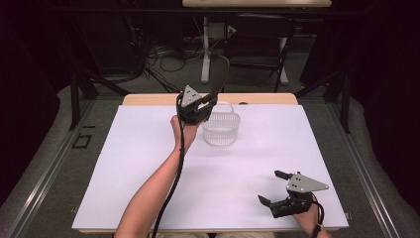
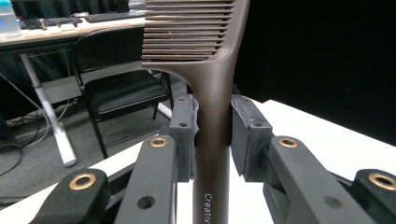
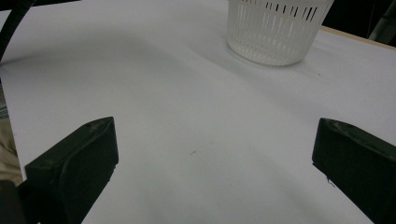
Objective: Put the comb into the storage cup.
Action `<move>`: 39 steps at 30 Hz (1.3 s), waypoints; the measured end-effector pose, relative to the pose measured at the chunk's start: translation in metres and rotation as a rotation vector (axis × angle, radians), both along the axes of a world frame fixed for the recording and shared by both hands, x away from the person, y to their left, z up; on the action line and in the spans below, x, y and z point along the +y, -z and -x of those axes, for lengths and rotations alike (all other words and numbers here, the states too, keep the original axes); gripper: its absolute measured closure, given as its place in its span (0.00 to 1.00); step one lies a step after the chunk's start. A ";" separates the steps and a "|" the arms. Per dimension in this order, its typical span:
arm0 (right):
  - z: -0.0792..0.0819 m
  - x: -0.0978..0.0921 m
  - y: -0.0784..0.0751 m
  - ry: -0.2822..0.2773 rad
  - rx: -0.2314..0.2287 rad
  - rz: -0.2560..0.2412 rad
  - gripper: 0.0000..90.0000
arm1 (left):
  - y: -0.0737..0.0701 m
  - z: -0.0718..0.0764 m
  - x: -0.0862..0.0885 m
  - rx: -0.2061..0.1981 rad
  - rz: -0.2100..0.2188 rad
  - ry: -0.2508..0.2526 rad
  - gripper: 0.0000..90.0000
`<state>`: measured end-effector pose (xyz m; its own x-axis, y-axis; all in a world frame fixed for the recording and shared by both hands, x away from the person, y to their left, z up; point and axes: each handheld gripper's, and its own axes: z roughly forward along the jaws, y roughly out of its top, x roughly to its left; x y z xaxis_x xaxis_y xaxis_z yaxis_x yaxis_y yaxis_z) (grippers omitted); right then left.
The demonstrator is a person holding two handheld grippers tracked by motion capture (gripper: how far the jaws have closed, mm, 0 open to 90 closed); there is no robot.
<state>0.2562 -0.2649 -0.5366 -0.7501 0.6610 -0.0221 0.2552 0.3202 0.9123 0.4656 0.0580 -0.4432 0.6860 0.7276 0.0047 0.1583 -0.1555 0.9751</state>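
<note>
My left gripper (image 1: 210,102) is held up over the far middle of the table, just left of a white slotted basket (image 1: 221,130). It is shut on the handle of a brown comb (image 2: 212,88), whose teeth rise above the jaws. In the high view the comb (image 1: 221,72) sticks up and away past the table's far edge. My right gripper (image 1: 272,187) rests low near the front right corner, open, with nothing between its jaws. In the right gripper view (image 3: 215,140) there is bare white surface between the jaws and the basket (image 3: 275,35) stands farther off.
A white sheet (image 1: 148,163) covers the tabletop, with a wooden edge (image 1: 148,99) showing at the back. Beyond the table stand a black folding chair (image 2: 121,93), a desk leg and cables on the floor. Metal rails run along both sides of the table.
</note>
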 end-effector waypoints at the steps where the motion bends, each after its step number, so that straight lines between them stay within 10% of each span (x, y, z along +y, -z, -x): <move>1: 0.000 0.000 0.000 -0.001 -0.003 -0.002 0.00 | 0.000 0.000 -0.001 0.000 0.002 0.001 0.80; 39: 0.000 0.000 0.000 -0.007 0.007 -0.006 0.00 | 0.023 -0.012 -0.009 0.023 0.016 0.019 0.80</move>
